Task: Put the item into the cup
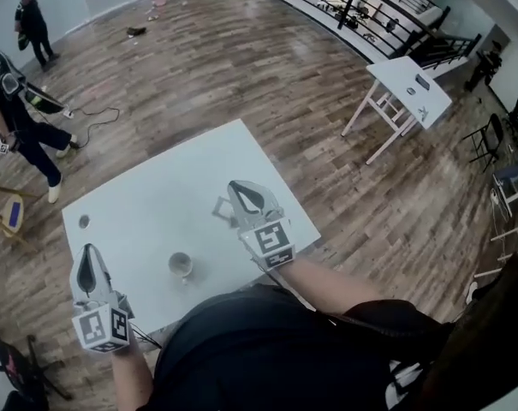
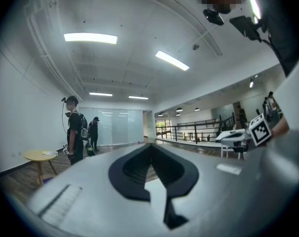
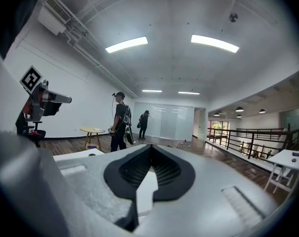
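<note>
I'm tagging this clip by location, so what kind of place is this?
Probably a large open indoor hall, perhaps a mezzanine: wooden floor, black railing along one edge, scattered white tables.

Light: bright, even, from ceiling strip lights; faint sheen on wood floor. Optics: heavy fisheye curvature, black vignetted corners in both gripper views; nearest foreground soft.

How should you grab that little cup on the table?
Probably by its rim, coming from above. The cup stands upright on the table with its open mouth facing up, so one jaw could slip inside the wall and the other outside.
</note>
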Available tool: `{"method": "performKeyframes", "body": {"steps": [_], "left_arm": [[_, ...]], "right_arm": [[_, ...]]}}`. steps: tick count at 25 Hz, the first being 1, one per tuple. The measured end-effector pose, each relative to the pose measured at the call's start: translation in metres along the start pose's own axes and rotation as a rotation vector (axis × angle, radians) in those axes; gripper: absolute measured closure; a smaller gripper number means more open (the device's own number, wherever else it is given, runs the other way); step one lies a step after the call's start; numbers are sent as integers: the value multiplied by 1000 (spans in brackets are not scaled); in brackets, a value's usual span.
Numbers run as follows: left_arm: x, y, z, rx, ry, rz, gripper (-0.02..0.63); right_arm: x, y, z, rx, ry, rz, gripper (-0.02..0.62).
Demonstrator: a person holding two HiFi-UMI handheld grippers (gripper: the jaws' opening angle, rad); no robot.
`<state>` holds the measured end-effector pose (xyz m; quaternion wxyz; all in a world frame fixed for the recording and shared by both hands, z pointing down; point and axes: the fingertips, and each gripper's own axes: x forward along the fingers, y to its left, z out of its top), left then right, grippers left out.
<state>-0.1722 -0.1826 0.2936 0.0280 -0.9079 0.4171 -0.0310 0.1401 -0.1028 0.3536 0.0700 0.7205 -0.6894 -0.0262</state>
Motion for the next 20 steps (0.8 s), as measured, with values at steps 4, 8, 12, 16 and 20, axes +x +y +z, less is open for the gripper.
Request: {"method": "performKeyframes", "body": {"steps": [4,8,12,16,20], "left_arm": [[1,-4,-4,-6,1,-8,611],[5,-4,-7,-6,7,-18,611],[7,-4,-10,-7,20,-28,611],[10,-4,-15,-14,24,-35,611],[13,-3,-17,-9,39,-43,611]], "right_arm": [[-4,1,-1,-13,-2,2,594],[-2,2,-4,-19,1,4,594],[-1,1,-4,-15,-3,-4,594],[-1,1,-9,-10,8,-9,594],[0,-1,-8,-9,2,-17,594]]}}
